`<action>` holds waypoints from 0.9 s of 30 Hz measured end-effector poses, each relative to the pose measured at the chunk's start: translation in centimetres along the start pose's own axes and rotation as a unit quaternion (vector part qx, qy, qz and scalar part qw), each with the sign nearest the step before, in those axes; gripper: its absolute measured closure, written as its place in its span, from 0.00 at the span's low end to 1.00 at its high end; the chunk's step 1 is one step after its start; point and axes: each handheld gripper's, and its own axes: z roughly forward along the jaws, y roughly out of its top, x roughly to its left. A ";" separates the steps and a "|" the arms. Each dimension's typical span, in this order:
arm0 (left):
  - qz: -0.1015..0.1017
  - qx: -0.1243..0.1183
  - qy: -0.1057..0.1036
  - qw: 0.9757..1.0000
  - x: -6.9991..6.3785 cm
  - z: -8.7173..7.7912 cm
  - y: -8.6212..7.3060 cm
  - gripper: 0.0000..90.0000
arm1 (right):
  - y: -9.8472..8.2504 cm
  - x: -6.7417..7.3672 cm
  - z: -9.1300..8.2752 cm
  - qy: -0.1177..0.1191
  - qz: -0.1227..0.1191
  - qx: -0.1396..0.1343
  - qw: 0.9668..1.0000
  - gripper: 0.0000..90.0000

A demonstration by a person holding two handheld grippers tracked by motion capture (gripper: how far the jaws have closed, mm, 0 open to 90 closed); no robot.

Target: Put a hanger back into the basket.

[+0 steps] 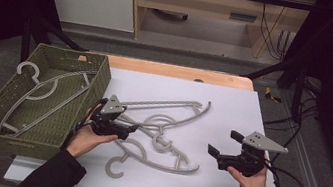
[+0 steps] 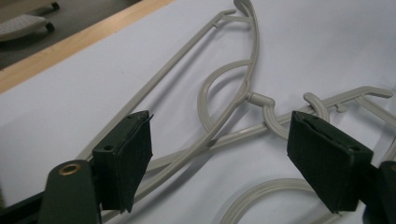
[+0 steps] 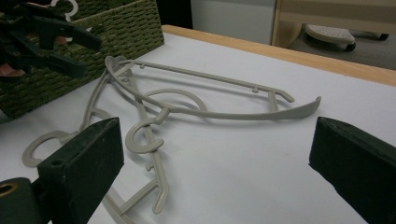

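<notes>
Two grey plastic hangers lie tangled on the white mat (image 1: 238, 110). One hanger (image 1: 172, 105) (image 2: 252, 60) (image 3: 224, 114) stretches toward the far right. The other hanger (image 1: 178, 168) lies nearer me, its hook at the front. My left gripper (image 1: 132, 129) (image 2: 222, 123) (image 3: 86, 56) is at the hangers' left end, low over the mat and open. Thin hanger bars run between its jaws without the pads pressing on them. At the mat's right, my right gripper (image 1: 224, 143) (image 3: 217, 135) points left at the hangers, wide open and holding nothing.
A green woven basket (image 1: 21, 134) (image 3: 116, 32) stands at the left edge of the mat with a grey hanger (image 1: 35, 80) lying inside. The wooden table edge (image 1: 178, 71) runs behind the mat. Cables trail off the right side.
</notes>
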 end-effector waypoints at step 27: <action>0.011 0.111 0.027 0.993 1.8 6.2 -2.1 0.57 | -0.1 0.2 0.4 0.004 -0.005 0.011 1.000 0.04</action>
